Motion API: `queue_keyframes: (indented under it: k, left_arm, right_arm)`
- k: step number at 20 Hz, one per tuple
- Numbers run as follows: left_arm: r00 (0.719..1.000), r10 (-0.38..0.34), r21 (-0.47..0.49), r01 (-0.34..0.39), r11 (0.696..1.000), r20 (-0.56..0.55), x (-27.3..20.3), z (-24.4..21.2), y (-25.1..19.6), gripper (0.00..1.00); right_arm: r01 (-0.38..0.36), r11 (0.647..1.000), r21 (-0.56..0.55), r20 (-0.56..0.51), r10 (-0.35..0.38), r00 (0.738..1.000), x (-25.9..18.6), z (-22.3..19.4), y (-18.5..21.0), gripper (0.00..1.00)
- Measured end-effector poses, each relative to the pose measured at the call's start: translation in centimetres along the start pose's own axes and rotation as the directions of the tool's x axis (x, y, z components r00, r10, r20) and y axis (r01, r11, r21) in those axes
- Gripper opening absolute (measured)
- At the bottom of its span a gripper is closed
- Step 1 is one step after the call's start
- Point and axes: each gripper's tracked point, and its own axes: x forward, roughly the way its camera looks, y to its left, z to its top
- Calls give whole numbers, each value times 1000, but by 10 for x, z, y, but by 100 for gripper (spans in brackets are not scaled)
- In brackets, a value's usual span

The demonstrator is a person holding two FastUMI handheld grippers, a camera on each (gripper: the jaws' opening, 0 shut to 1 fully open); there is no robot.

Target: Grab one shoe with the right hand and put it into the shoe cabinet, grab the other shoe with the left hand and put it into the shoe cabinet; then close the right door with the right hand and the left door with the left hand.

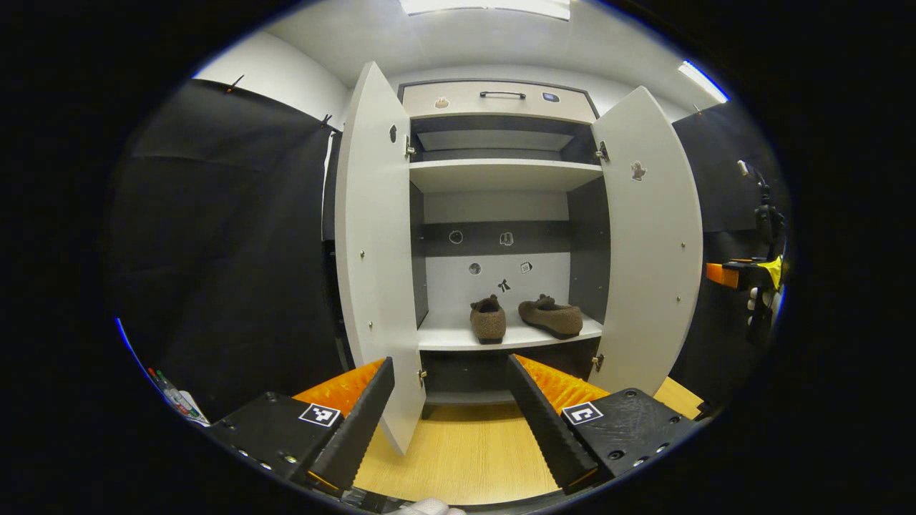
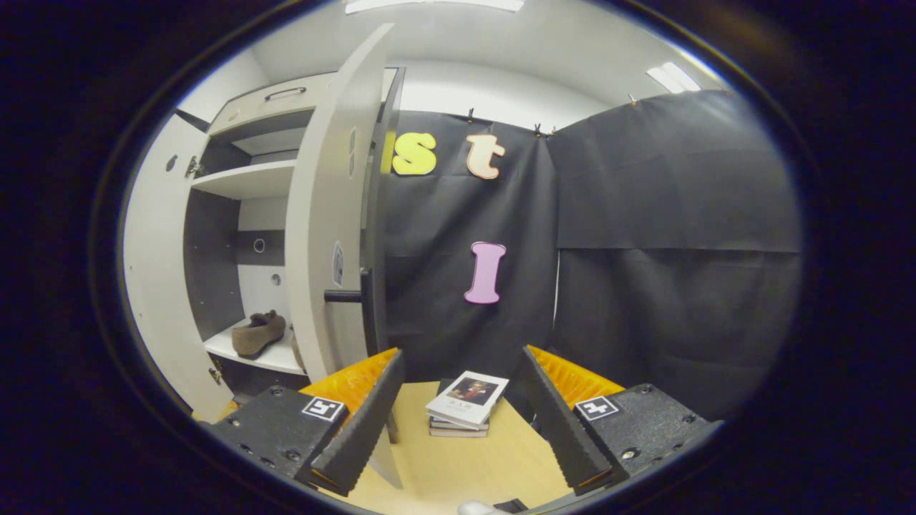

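Note:
Two brown shoes sit on the lower shelf of the white shoe cabinet [image 1: 501,175]: one [image 1: 488,318] toe-on at the left, the other [image 1: 551,316] lying sideways at the right. Both doors stand open, the left door [image 1: 376,250] and the right door [image 1: 655,243]. My left gripper [image 1: 454,422] is open and empty, facing the cabinet from a short distance back. My right gripper [image 2: 458,422] is open and empty too, just outside the right door [image 2: 329,229], whose dark handle [image 2: 347,295] juts out. A shoe [image 2: 257,333] shows past that door. The right gripper [image 1: 744,275] appears at the far right.
A small stack of books [image 2: 465,404] lies on the wooden floor [image 2: 472,465] ahead of my right gripper. Black cloth walls surround the booth. A drawer with a handle [image 1: 502,94] tops the cabinet. Markers [image 1: 172,393] lie at the lower left.

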Motion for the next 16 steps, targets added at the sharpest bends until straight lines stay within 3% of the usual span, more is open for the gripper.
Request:
queue_keyframes:
  k: [5, 6, 7, 8, 10, 11, 12, 16]
  left_arm:
    - [1000, 27, -5, -27, 1000, 0, 4, 0, 1, 100]
    - [1000, 29, -8, -29, 1000, -2, 5, -2, 0, 96]
    - [999, 32, -10, -32, 999, -5, 6, -3, 1, 97]
    - [999, 36, -13, -36, 999, -6, 7, -4, 2, 97]
    - [999, 45, -26, -46, 999, -16, 7, -7, 6, 97]
    - [998, 52, -31, -53, 998, -20, 7, -7, 9, 97]
    - [998, 58, -33, -59, 998, -21, 7, -7, 12, 97]
    - [997, 77, -23, -78, 997, -26, 6, -8, 24, 96]
  right_arm:
    - [-90, 996, 5, 7, 90, 996, 12, 5, 15, 100]
    - [-99, 995, -6, 7, 99, 995, 11, 7, 19, 98]
    - [-103, 994, -30, 7, 103, 995, 11, 6, 22, 88]
    - [-100, 994, -46, 15, 101, 995, 9, 9, 24, 94]
    - [-105, 994, -41, 4, 105, 994, 6, 11, 31, 93]
    - [-117, 993, -23, 6, 117, 993, 2, 12, 39, 86]
    - [-129, 991, -19, 1, 129, 992, 1, 11, 46, 93]
    - [-196, 979, -59, 12, 197, 980, -10, 10, 86, 93]
